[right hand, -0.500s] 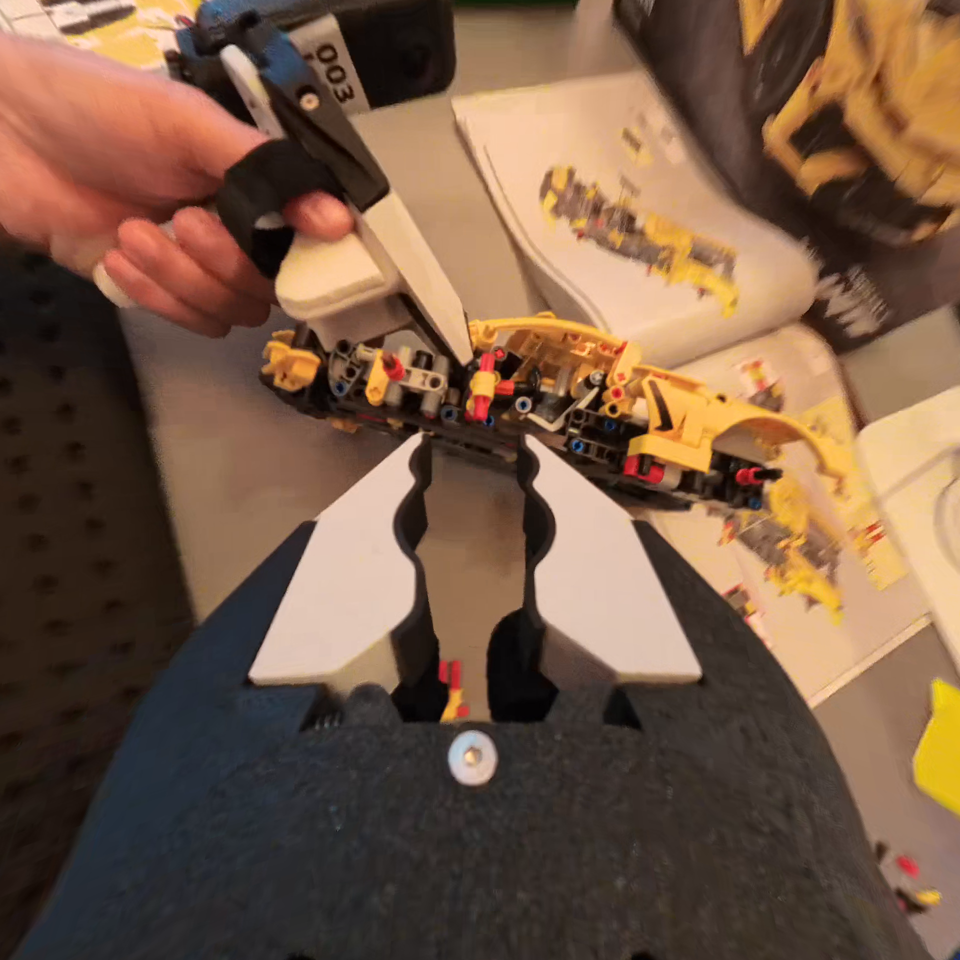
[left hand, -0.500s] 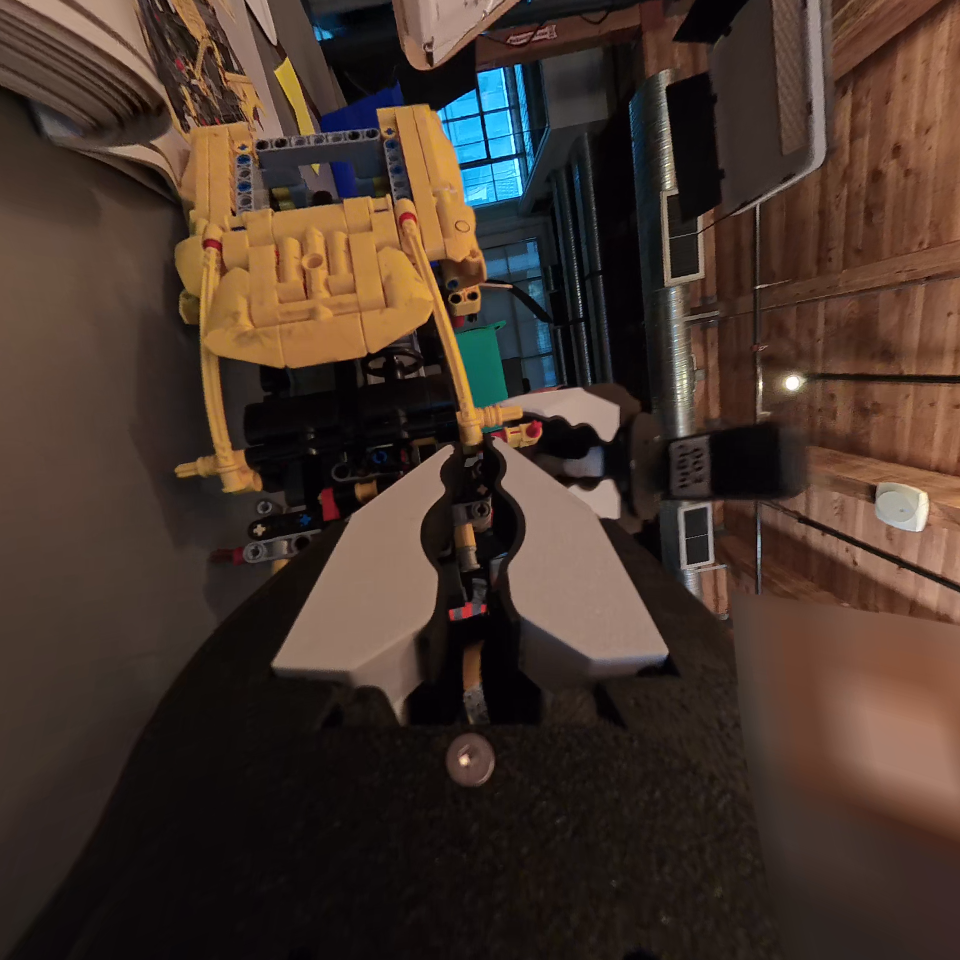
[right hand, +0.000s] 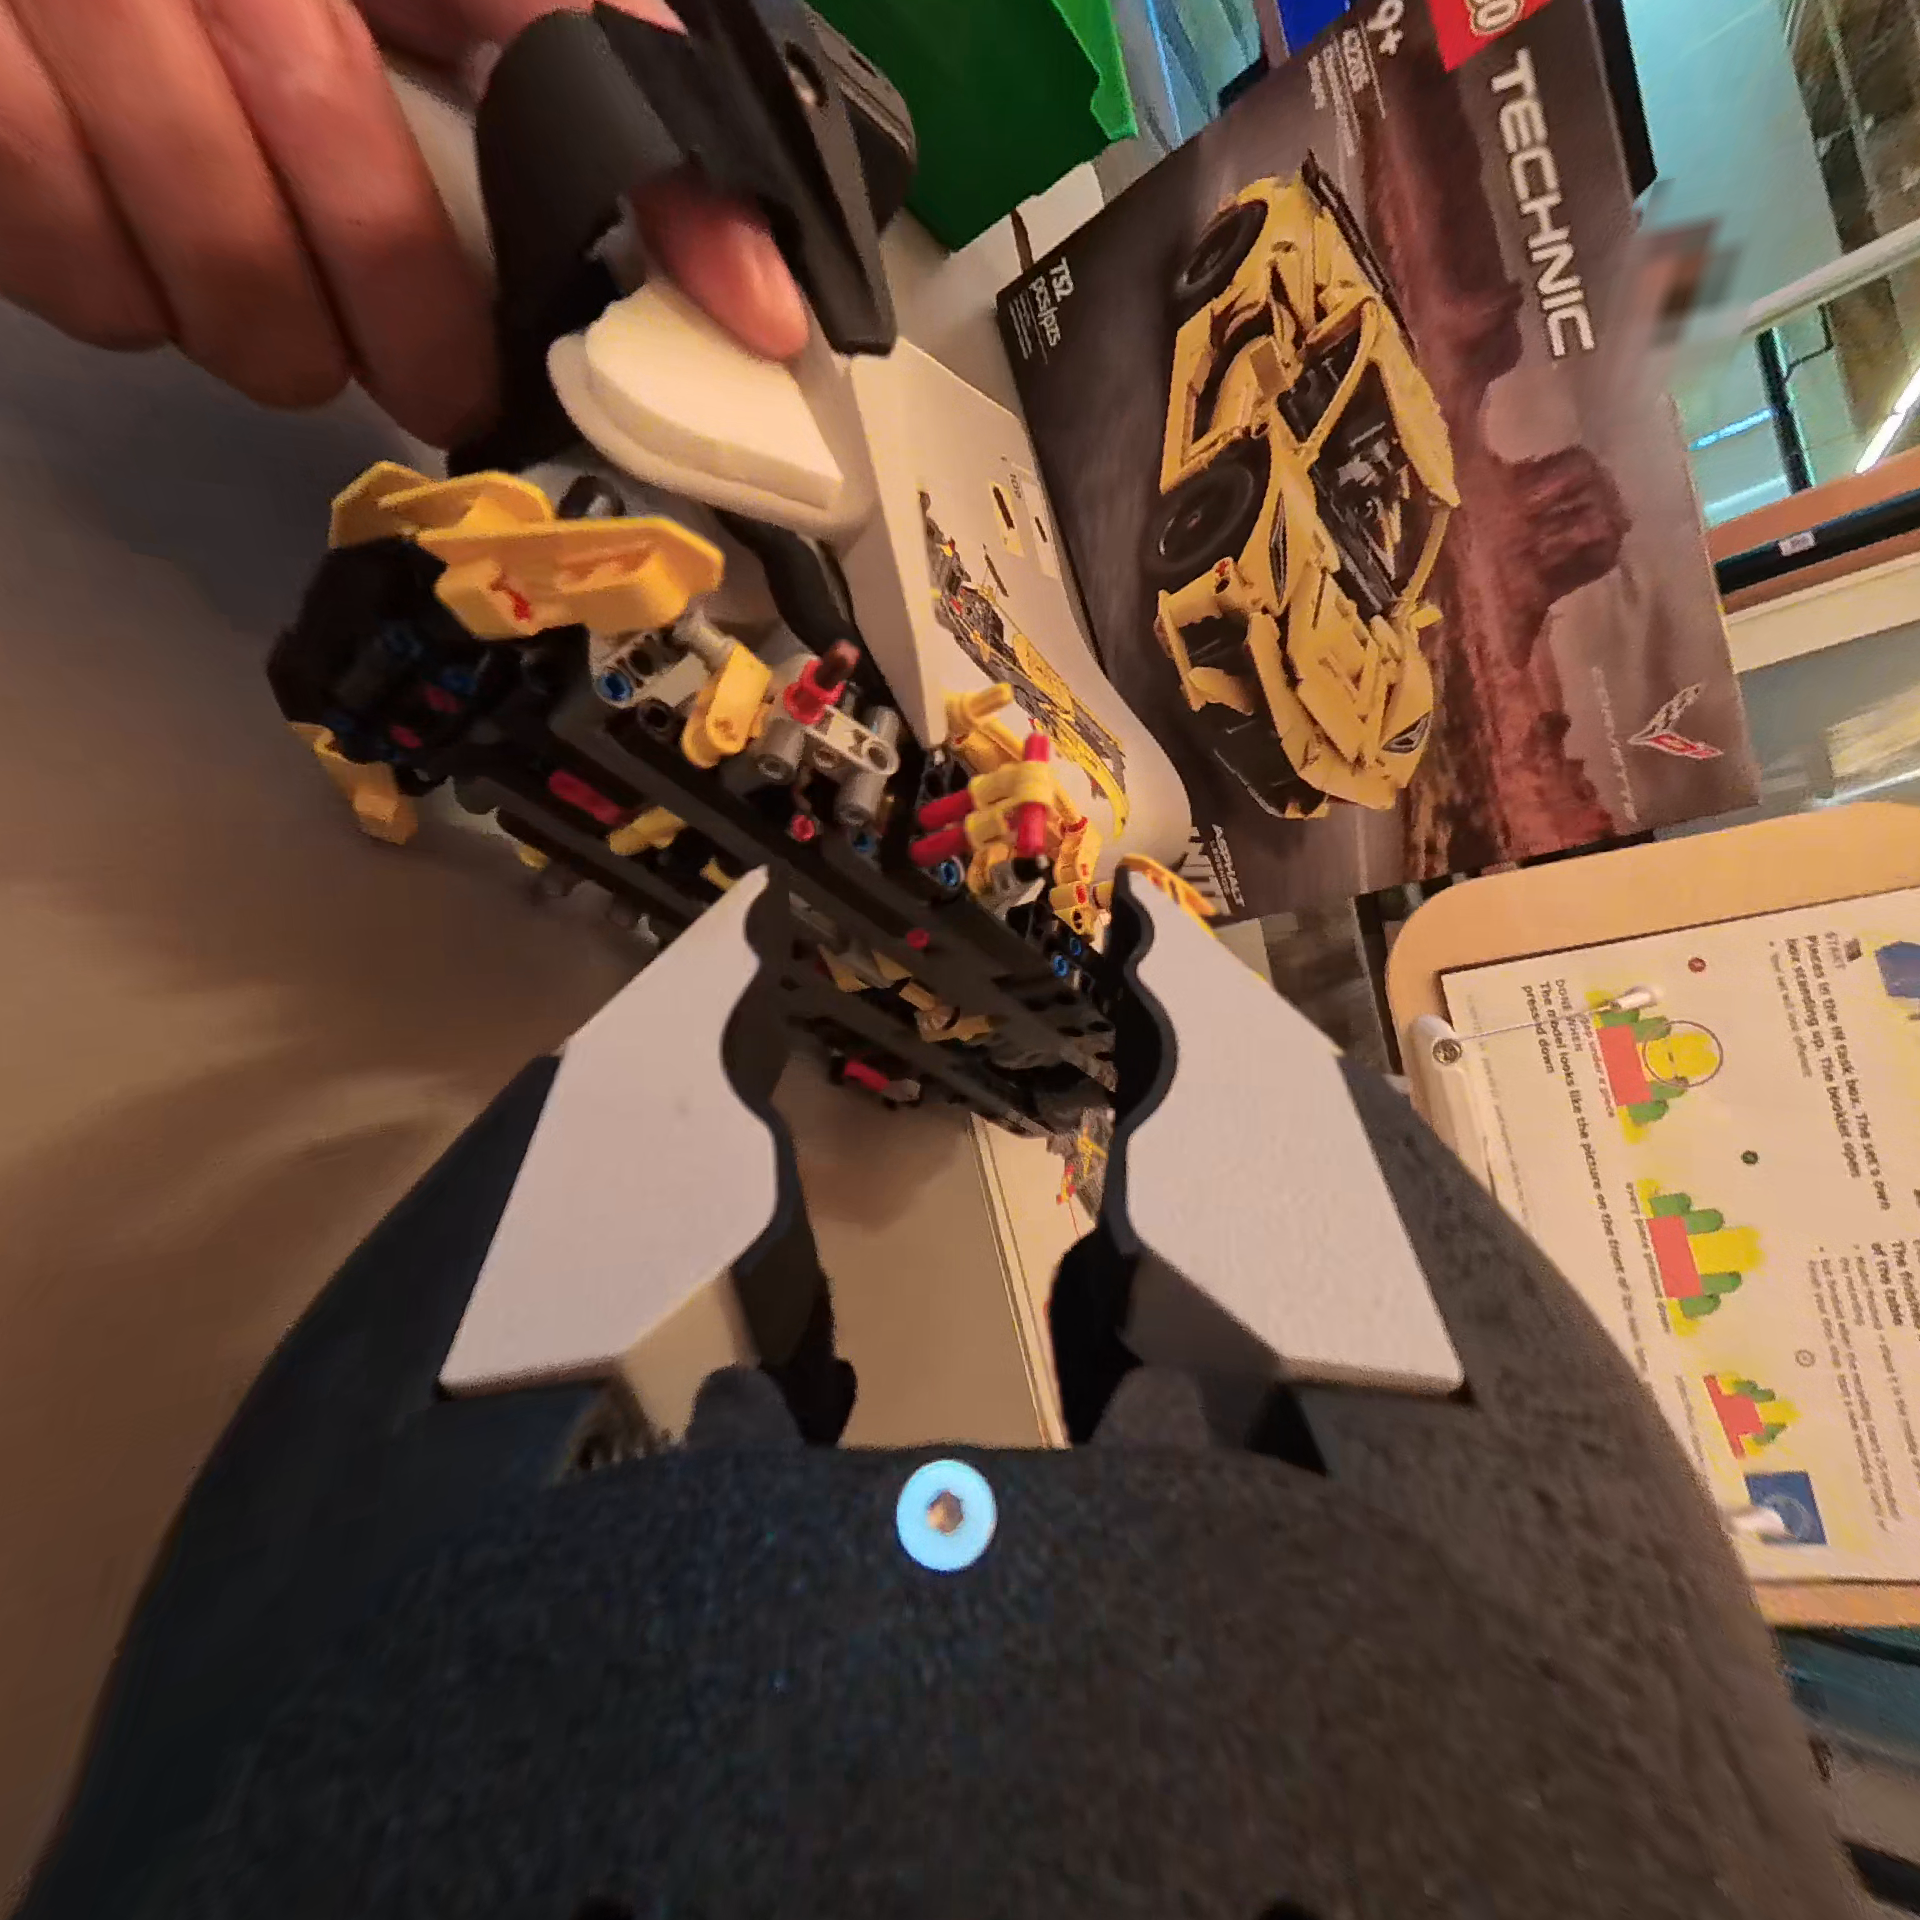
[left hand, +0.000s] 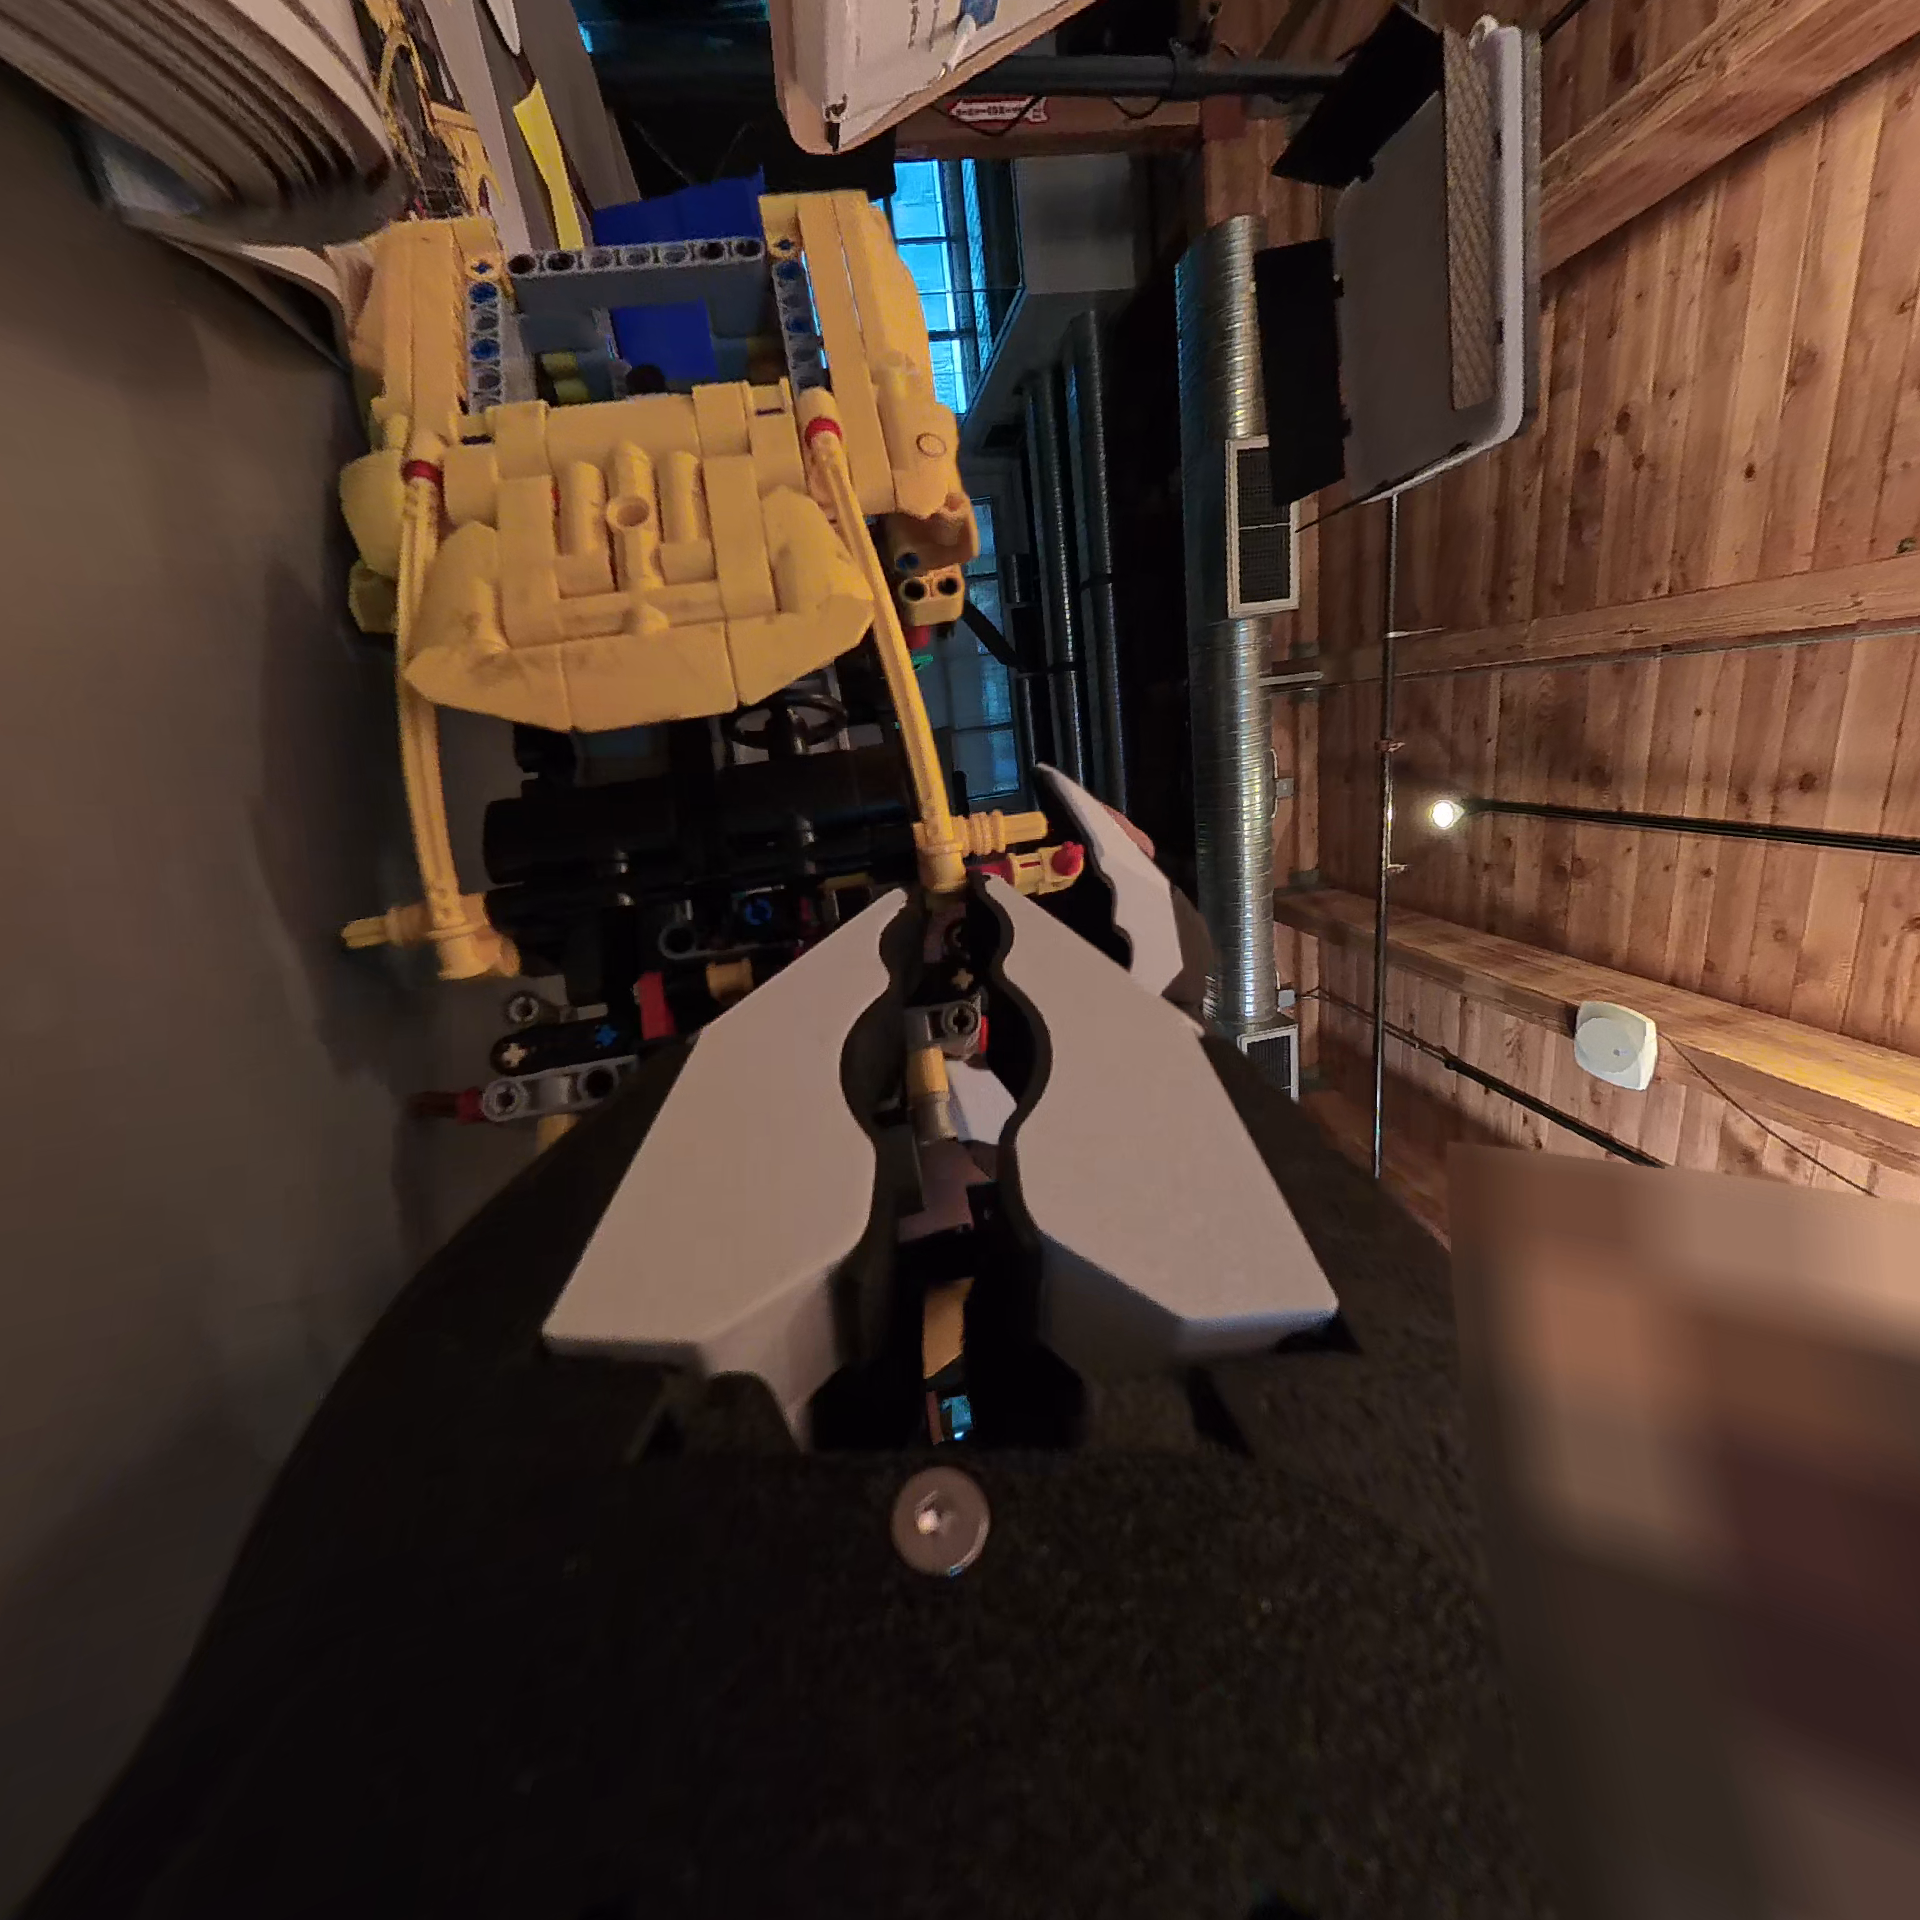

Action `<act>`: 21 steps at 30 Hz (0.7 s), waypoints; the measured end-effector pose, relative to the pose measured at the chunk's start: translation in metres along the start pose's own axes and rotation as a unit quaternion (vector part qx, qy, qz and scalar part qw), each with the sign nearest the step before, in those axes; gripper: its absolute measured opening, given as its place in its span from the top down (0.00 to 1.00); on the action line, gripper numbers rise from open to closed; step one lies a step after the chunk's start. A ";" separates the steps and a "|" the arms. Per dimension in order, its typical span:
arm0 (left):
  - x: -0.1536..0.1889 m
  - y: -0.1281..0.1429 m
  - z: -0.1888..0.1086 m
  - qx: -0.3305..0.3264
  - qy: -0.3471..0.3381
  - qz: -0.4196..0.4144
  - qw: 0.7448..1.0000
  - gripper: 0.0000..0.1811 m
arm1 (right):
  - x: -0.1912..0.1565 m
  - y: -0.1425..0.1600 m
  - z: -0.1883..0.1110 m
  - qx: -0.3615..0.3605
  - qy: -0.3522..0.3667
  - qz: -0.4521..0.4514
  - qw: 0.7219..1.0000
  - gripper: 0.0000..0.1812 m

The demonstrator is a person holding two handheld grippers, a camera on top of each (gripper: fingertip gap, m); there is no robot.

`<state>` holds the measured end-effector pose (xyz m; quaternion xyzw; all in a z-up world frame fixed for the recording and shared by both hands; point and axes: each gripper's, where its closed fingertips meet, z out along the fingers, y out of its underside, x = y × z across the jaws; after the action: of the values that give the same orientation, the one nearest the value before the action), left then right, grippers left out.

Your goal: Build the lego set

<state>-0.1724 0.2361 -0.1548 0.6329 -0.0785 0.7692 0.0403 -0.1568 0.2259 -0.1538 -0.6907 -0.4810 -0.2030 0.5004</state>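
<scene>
nearby, the lego box (right hand: 1382, 499) stands behind the gripped model (right hand: 727, 790).

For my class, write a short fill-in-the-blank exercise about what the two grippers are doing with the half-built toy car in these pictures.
1. The left gripper is ____ on the half-built toy car.
2. The right gripper has its jaws ____, one on each side of the car's black frame.
3. The box behind the car pictures a finished car coloured ____.
4. The hand holds the ____ gripper.

Missing words: shut; open; yellow; left
</scene>
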 end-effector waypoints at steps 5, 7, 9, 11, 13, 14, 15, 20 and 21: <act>0.000 0.006 -0.002 -0.030 -0.006 0.032 0.999 0.96 | -0.002 0.006 0.000 0.025 -0.017 -0.021 0.999 0.68; 0.000 0.008 0.000 -0.039 -0.010 0.037 0.998 0.96 | 0.004 0.006 -0.001 0.038 -0.019 -0.045 0.998 0.68; 0.000 0.008 0.001 -0.048 -0.010 0.037 0.998 0.96 | 0.005 0.011 0.005 0.033 -0.016 -0.103 0.994 0.64; 0.000 0.009 0.002 -0.055 -0.008 0.035 0.998 0.96 | -0.001 0.011 0.011 0.044 -0.021 -0.145 0.988 0.64; 0.000 0.009 0.003 -0.057 -0.005 0.034 0.998 0.96 | -0.004 0.011 0.017 0.051 -0.006 -0.180 0.982 0.63; 0.000 0.008 0.002 -0.055 -0.004 0.032 0.998 0.96 | -0.005 0.008 0.017 0.062 0.002 -0.194 0.979 0.63; 0.000 0.006 0.000 -0.051 -0.002 0.030 0.998 0.96 | -0.006 0.005 0.016 0.075 0.011 -0.202 0.976 0.63; 0.000 0.007 -0.002 -0.067 -0.002 0.038 0.997 0.96 | -0.007 -0.003 0.013 0.115 0.039 -0.211 0.970 0.69; 0.000 0.008 -0.002 -0.071 -0.003 0.038 0.997 0.96 | -0.007 -0.004 0.014 0.121 0.045 -0.215 0.968 0.69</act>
<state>-0.1752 0.2290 -0.1555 0.6275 -0.1576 0.7605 0.0556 -0.1660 0.2349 -0.1627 -0.4957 -0.6165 -0.2770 0.5455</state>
